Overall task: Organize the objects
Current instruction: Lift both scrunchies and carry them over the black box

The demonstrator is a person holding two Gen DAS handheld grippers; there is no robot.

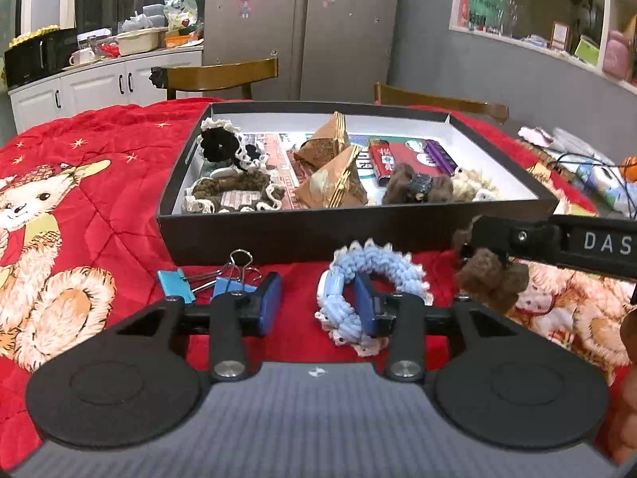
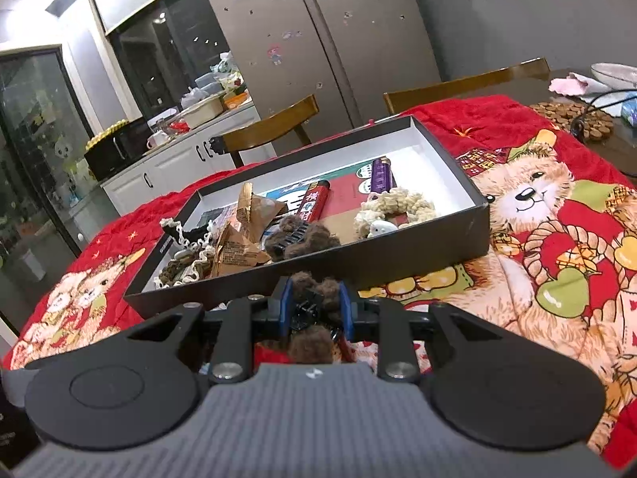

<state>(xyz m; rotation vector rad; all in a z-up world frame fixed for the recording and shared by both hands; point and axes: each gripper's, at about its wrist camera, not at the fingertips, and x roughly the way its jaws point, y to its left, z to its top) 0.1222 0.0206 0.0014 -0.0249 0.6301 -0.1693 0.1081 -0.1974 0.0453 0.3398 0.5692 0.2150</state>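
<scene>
A black shallow box [image 1: 278, 231] with a white inside stands on the red cloth; it also shows in the right wrist view [image 2: 398, 255]. It holds hair ties, brown paper packets [image 1: 330, 187], lighters [image 1: 380, 161] and a brown fuzzy hair clip [image 1: 418, 189]. My left gripper [image 1: 318, 302] is open, low over the cloth, its right finger inside a light blue crocheted hair tie [image 1: 378, 275]. Blue binder clips [image 1: 203, 283] lie just left of it. My right gripper [image 2: 316, 306] is shut on a brown fuzzy hair clip [image 2: 314, 294], just before the box's near wall; it shows in the left view [image 1: 493, 275].
The red quilted cloth with bear prints [image 2: 537, 219] covers the table. Wooden chairs [image 1: 223, 73] stand behind the table. Cables, a cork mat [image 2: 573, 117] and small clutter lie at the far right edge. A fridge and kitchen counter stand beyond.
</scene>
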